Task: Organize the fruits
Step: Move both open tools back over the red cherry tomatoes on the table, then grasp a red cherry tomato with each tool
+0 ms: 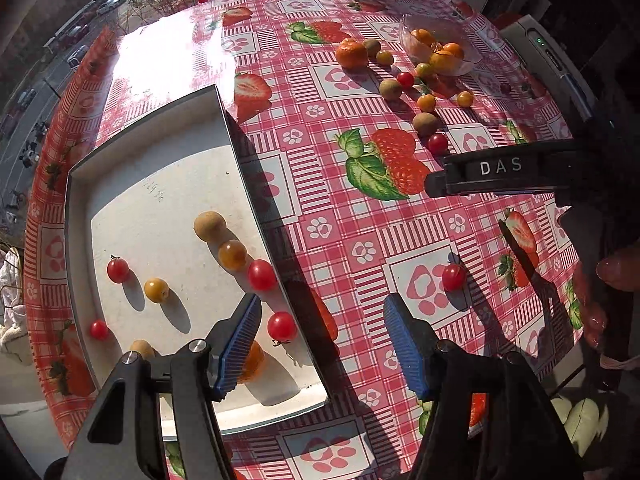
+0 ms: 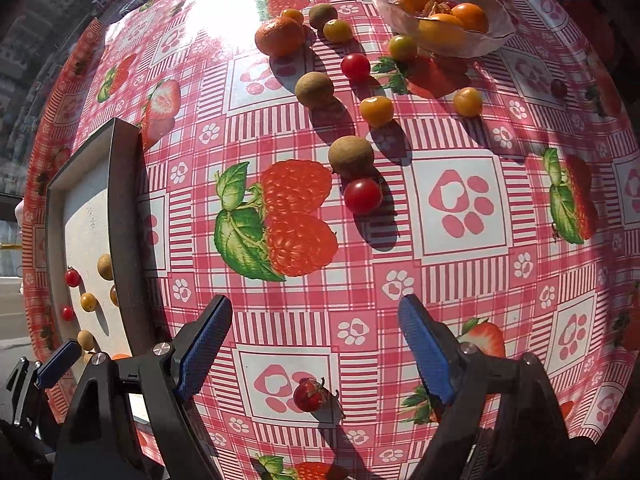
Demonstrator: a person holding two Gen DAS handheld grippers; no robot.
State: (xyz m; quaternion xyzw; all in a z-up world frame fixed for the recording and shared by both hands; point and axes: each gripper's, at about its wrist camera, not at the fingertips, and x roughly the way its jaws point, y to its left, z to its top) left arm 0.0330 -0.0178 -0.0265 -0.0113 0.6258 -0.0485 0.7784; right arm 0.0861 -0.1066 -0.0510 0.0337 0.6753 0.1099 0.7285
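Strawberry tablecloth (image 2: 304, 216); tray (image 2: 128, 216) rim beside spread-wide right gripper (image 2: 316, 344).

White tray (image 1: 80, 200), dark rim, flat on table: red cherry tomatoes (image 1: 262, 275), yellow ones, brown longans (image 1: 209, 225) scattered inside. Glass bowl (image 2: 496, 20) holds orange fruits. Mandarin (image 2: 279, 36), loose tomatoes, longans between; lone tomato (image 2: 309, 395) nearest

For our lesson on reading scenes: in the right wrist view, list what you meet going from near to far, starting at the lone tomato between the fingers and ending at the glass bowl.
Near red tomato → red tomato → brown longan → yellow-orange berry → upper red tomato → glass bowl.
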